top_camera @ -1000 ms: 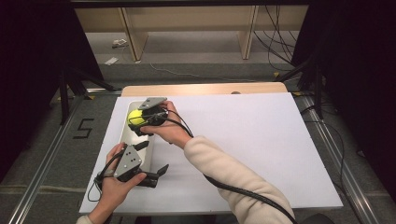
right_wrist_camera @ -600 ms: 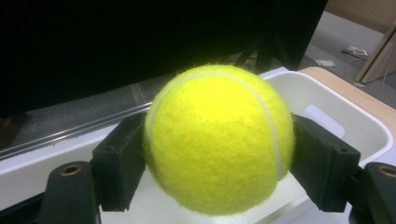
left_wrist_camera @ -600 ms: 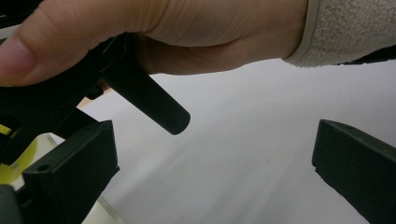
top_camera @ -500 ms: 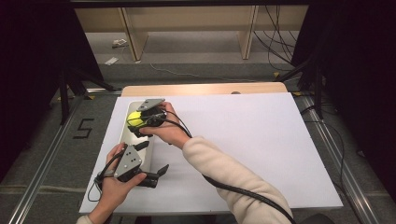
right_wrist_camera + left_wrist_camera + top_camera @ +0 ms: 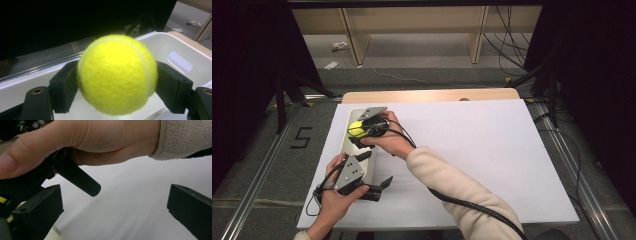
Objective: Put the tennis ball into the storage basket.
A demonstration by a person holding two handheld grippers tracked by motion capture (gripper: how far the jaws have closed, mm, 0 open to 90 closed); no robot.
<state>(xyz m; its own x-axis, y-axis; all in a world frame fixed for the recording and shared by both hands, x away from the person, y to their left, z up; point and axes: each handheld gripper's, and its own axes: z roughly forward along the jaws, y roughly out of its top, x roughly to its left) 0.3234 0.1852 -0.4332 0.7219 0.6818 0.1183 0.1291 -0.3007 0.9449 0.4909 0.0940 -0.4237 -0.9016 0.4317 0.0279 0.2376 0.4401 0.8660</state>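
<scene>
Ball (image 5: 117, 75): yellow tennis ball, felt intact, one white seam curving over the top and down the side. In the high view it (image 5: 356, 129) sits at the far left of the worktop, above the tray.
Ball position: held clear of the tray floor, inside the tray's outline, near the end with the handle slot.
Right claw (image 5: 116, 93): pinching the ball, one black jaw pressed to each side at about mid-height. In the high view the claw (image 5: 362, 131) points left, the right hand (image 5: 388, 141) wrapped around its body, a grey plate on top.
Left claw (image 5: 113, 212): spread wide, nothing between the jaws, white sheet beneath. In the high view it (image 5: 381, 186) lies low at the near left, pointing right, just beside the tray's near end.
Left hand (image 5: 334, 200): grips the left claw's body from below.
Tray (image 5: 180, 50): white, shallow, raised rim, an oblong handle slot in the end wall. In the high view it (image 5: 346, 145) lies lengthwise along the left edge of the sheet.
Sheet (image 5: 492, 160): white, covers most of the worktop.
Worktop (image 5: 437, 95): pale wood, a strip showing at the far edge.
Sleeve (image 5: 452, 185): cream fleece on the right forearm, crossing from bottom centre toward the tray; a black cable trails along it.
</scene>
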